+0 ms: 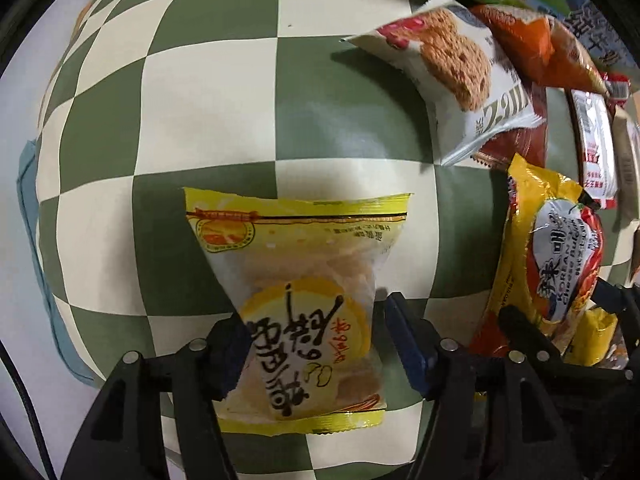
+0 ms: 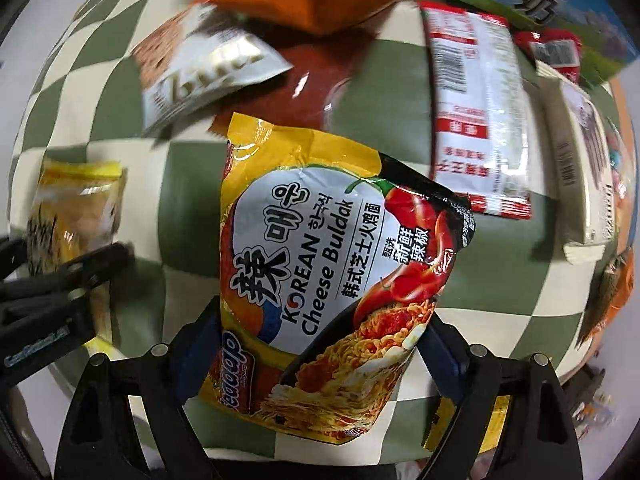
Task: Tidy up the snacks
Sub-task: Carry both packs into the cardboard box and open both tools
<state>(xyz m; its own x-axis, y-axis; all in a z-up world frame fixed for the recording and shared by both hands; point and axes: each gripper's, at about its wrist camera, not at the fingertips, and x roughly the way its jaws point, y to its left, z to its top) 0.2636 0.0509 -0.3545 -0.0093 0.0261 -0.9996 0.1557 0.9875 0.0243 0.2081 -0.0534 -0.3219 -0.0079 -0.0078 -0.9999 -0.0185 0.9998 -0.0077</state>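
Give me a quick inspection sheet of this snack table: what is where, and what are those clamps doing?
Surface: green and cream checkered cloth, flat.
Job's things: yellow cracker packet with clear window lies between the left gripper's fingers; yellow Korean Cheese Buldak noodle bag lies between the right gripper's fingers.
Clutter: white cookie packet, orange crinkled pouch, red and white sachet with barcode, piled close together behind.
Grippers: both straddle their packets; left shows a gap on one side, right grip cannot be told.
Cables: thin dark cord at the left edge.
Surroundings: blue and green printed carton at the back.
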